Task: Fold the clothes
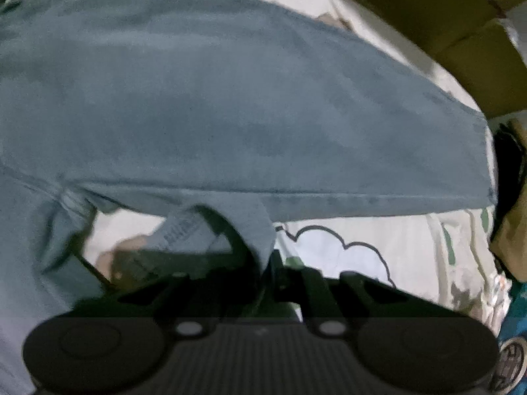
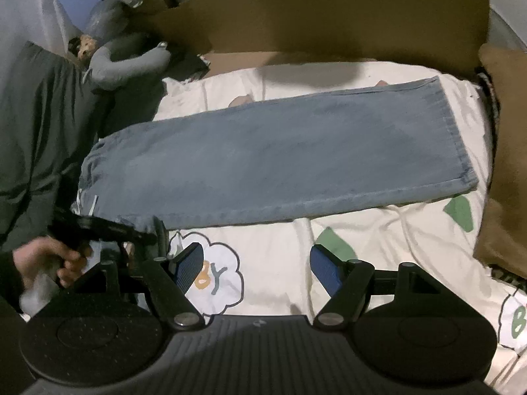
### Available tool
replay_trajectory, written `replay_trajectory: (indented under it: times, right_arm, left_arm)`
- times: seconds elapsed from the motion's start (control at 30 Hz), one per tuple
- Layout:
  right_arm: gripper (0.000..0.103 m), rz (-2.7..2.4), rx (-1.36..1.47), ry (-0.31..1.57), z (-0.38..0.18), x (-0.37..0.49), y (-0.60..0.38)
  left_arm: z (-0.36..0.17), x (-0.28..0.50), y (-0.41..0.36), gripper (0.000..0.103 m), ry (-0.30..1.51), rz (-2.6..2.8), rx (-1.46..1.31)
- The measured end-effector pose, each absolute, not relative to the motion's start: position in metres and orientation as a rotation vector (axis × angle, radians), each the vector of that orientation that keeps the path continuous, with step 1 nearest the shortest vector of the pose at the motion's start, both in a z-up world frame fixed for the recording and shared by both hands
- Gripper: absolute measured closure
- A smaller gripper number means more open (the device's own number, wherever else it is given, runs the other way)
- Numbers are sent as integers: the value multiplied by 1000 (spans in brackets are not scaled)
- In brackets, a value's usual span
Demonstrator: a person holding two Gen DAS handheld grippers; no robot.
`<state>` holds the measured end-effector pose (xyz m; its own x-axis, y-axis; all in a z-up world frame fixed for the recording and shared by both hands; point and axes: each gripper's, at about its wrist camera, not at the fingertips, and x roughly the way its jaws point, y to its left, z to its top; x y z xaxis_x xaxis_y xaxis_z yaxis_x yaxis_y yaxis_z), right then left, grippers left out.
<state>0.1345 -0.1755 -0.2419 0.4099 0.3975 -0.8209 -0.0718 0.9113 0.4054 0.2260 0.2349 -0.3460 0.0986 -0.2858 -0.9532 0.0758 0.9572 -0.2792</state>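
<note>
Quilt (image 2: 273, 263) under jeans (image 2: 280, 158); left claw (image 1: 263, 263) clamped on denim, tips hidden; right claw (image 2: 255, 268) agape, empty.

The left wrist view looks steeply down, very near the jeans (image 1: 230, 108), filling it from 9 to 2 o'clock. The right wrist view, farther back, shares the jeans (image 2: 280, 161) and bed cover (image 2: 378, 247).

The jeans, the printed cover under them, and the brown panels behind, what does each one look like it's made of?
The jeans: faded blue denim, matte, judging by the stitched side seam and hem. The printed cover: soft cream fabric, probably quilted cotton, given its puffy stitched channels and cartoon cloud prints. The brown panels: likely cardboard, flat, dull, with ragged edges.
</note>
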Motion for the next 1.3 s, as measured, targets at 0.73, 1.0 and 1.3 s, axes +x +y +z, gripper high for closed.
replay_trajectory:
  times: [0.73,1.0,1.3]
  right_arm:
    - [26,458,356,1164,-291,160,-88]
    - [26,612,363,1207,-315,178,-34]
    - [26,809,303,1328,-357,171,22]
  left_arm:
    - [-285,136,357,97,1420,-182,-229]
    - [-297,103,377,97,1457,-134,-234]
    - [-308,97,400,97,1459,-60,-268]
